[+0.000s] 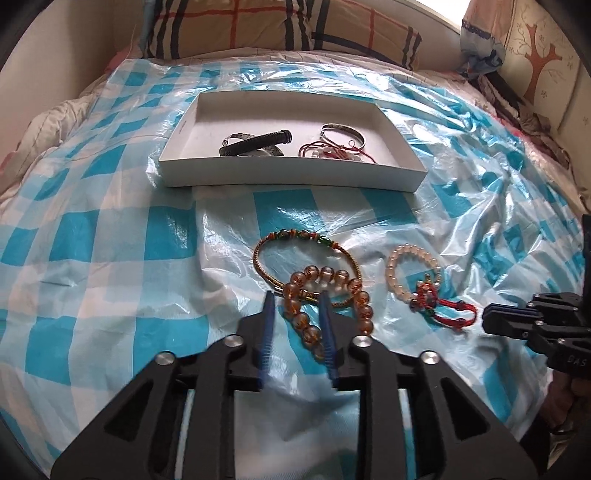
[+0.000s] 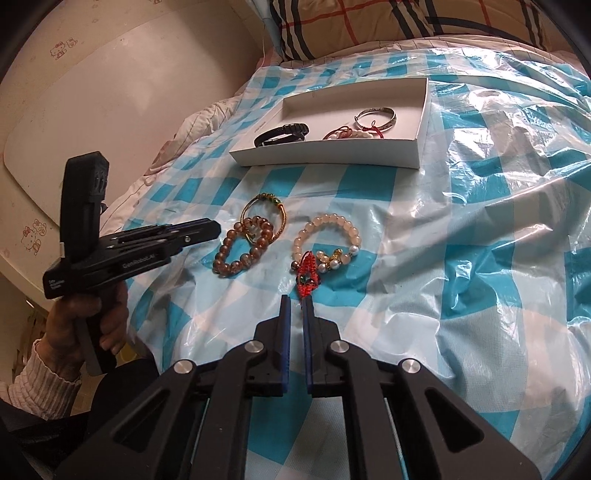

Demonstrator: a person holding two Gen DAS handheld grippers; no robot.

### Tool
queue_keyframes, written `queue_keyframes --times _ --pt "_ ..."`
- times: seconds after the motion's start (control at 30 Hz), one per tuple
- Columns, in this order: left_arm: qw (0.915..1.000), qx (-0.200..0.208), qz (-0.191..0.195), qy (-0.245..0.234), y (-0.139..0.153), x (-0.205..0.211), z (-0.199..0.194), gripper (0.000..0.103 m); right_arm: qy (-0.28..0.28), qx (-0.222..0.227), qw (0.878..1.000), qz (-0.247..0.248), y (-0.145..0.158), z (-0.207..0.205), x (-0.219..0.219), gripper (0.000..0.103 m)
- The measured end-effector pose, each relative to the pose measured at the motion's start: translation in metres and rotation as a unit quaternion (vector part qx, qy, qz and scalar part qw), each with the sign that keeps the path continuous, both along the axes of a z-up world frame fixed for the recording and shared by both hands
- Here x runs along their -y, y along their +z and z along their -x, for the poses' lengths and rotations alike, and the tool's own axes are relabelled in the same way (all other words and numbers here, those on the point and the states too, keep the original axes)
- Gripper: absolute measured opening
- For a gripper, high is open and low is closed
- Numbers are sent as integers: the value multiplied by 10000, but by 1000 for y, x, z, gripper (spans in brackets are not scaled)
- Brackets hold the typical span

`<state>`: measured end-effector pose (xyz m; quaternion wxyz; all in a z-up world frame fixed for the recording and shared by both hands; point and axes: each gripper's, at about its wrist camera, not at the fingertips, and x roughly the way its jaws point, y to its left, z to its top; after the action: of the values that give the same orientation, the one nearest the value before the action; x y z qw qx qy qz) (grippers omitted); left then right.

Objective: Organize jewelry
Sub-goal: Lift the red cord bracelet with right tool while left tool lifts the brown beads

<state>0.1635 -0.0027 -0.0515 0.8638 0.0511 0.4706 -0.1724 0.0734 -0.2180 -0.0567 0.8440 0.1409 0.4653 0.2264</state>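
Note:
A white shallow box [image 1: 295, 173] [image 2: 332, 153] lies on the checked sheet and holds a black bracelet [image 1: 258, 142] [image 2: 282, 133], silver bangles [image 1: 343, 133] [image 2: 376, 116] and a red cord piece. In front of it lie an amber bead bracelet [image 1: 325, 306] [image 2: 240, 247], a gold cord bracelet [image 1: 306, 254] [image 2: 264, 214] and a pale bead bracelet [image 1: 410, 273] [image 2: 328, 236] with a red knotted cord [image 1: 443, 310] [image 2: 308, 277]. My left gripper [image 1: 297, 301] [image 2: 207, 227] is open, its fingers straddling the amber beads. My right gripper [image 2: 297, 301] [image 1: 491, 319] is nearly closed, its tips at the red cord's end.
A blue-and-white checked plastic sheet [image 1: 110, 258] [image 2: 461, 258] covers the bed. A plaid pillow [image 1: 277, 26] [image 2: 406, 22] lies behind the box. A white wall panel [image 2: 110, 92] stands at the left, and a patterned headboard [image 1: 543, 55] at the far right.

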Motion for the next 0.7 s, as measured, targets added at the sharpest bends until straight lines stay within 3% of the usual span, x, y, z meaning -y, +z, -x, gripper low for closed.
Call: queue_keyframes --times 0.13,0.17,0.2,0.27,0.4,0.53,0.7 --pt "9988 -81 -451 -190 -19 14 -10 39 -10 -57 10000 -77 -4 -3 3 7" --pt "9985 -46 -517 -186 -20 15 -10 22 -20 -63 9999 -106 -4 -3 4 7" --pt "9987 -90 -460 -222 -20 14 -10 11 -36 -76 9999 -146 -5 -3 6 7" --pt "9987 -109 -417 -256 -18 13 -6 11 -75 -89 9997 -206 -5 -3 8 7" --pt "9996 -186 85 -191 -1 -1 8 11 -128 -35 9993 -361 2 1 10 7" --pt "9933 -283 1100 215 18 -27 25 11 -143 65 9988 -465 12 8 5 7" --pt "9890 -71 1449 278 31 -26 51 11 -136 159 9985 -507 22 17 -1 7"
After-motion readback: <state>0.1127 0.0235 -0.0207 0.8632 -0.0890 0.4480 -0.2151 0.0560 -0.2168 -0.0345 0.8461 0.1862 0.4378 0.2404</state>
